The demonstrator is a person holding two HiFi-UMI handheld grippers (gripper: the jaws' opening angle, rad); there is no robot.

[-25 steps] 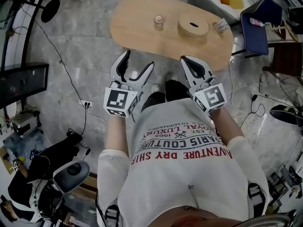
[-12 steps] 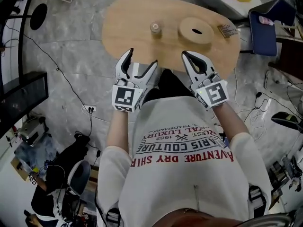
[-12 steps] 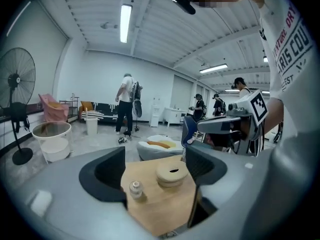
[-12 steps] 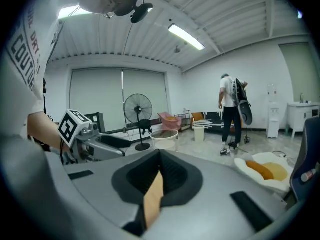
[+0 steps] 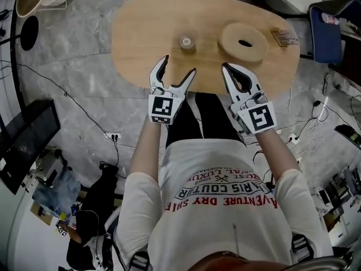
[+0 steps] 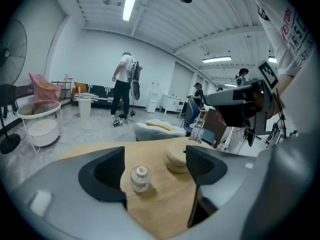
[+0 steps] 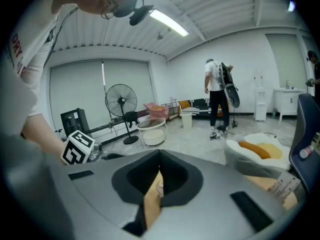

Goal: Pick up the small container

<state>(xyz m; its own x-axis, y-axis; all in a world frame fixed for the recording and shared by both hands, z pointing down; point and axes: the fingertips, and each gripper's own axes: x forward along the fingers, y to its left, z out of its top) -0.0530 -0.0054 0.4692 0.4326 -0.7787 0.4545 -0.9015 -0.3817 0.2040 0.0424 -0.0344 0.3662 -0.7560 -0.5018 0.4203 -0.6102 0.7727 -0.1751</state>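
Wide-apart tongs (image 6: 155, 160) — small container (image 6: 140, 178) ahead

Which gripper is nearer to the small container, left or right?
Left. The left gripper is just short of the small container, jaws open toward it; the right gripper is farther, off to its right.

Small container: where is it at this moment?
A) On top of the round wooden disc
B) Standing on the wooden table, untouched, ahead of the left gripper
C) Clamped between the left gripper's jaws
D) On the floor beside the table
B: the small container stands upright on the wooden table, and the left gripper is short of it with its jaws apart and nothing between them.
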